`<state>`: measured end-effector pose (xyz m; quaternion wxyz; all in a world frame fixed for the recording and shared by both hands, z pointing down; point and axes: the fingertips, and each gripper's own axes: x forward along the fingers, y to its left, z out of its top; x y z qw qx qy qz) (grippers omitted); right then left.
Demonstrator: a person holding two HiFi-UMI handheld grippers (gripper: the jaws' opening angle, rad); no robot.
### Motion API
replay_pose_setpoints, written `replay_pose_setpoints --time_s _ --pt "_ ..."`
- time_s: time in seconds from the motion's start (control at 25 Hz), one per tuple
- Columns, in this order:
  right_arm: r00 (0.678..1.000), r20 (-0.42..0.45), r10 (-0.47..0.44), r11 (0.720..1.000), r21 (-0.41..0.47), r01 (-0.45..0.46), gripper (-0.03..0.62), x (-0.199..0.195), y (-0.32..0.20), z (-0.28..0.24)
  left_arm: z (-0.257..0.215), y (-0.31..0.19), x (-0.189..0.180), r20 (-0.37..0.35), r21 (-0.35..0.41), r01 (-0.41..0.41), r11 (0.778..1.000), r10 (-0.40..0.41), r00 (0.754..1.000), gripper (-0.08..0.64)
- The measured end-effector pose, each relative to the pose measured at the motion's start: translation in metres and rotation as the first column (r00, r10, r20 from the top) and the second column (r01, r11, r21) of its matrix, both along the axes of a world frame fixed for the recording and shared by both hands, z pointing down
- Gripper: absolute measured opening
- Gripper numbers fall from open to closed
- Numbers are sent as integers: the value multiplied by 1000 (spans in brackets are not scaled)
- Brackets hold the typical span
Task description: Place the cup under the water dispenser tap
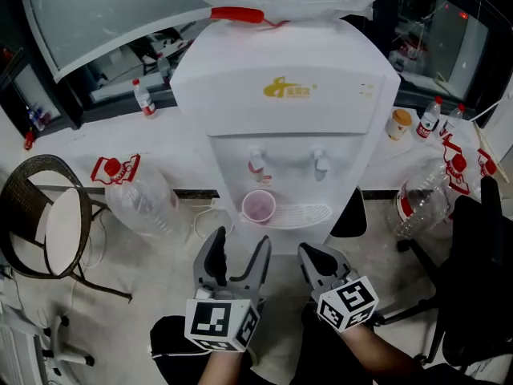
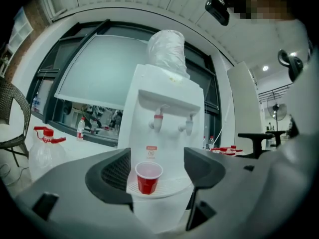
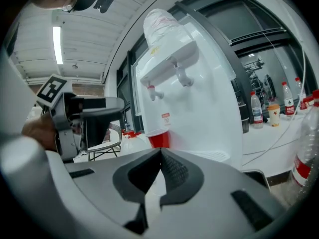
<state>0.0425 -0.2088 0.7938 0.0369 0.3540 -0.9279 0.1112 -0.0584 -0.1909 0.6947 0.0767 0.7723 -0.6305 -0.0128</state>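
Note:
A red plastic cup (image 1: 258,207) stands upright at the left end of the drip tray (image 1: 304,213) of the white water dispenser (image 1: 288,111), right below the red-handled tap (image 1: 256,167). A white tap (image 1: 321,165) is to its right. My left gripper (image 1: 239,247) hovers in front of the cup, open and apart from it; in the left gripper view the cup (image 2: 148,177) shows between the spread jaws, farther off. My right gripper (image 1: 314,257) is beside it, shut and empty, its tips meeting (image 3: 160,153) below the cup (image 3: 159,139).
A big empty water jug (image 1: 140,199) lies on the floor left of the dispenser, with a round wicker chair (image 1: 48,215) farther left. Another jug (image 1: 421,203) and a black office chair (image 1: 481,279) are on the right. Small bottles (image 1: 144,99) stand on the ledge behind.

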Motion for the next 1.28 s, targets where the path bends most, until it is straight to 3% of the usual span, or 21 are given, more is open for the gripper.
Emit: replay_pose_setpoints --time_s 0.16,0.28,0.48,0.64,0.76,0.92,1.08,1.28 --pt "1000 -5 12 1000 4 -12 -2 -6 -8 -4 -12 6 -7 -58 42 18 999 -16 998 311" --pt "999 1 37 999 -11 -37 -2 -9 -14 -1 3 -1 0 -133 13 5 1000 -4 991 313" --pt "990 -57 132 990 63 -128 -2 -15 -36 -5 -4 -13 -4 -184 -15 -20 1000 17 983 311" --pt "971 -104 217 976 -14 -219 -2 -21 -41 -12 -29 -19 -21 -202 -28 -28 999 22 979 311" --pt "958 -91 274 960 -31 -277 -2 -28 -39 -52 -46 -24 -34 -218 -37 -32 999 23 976 311" --pt "961 -161 224 974 -1 -227 -2 -43 -46 -101 -68 -31 -49 -242 -51 -45 998 31 970 311" --pt "943 -289 167 985 6 -172 -2 -62 -30 -137 -98 -27 -52 -256 -74 -105 992 82 963 311" --pt "951 -265 159 964 -165 -207 -2 -70 -2 -193 -149 -3 -60 -191 -119 -149 982 124 974 311"
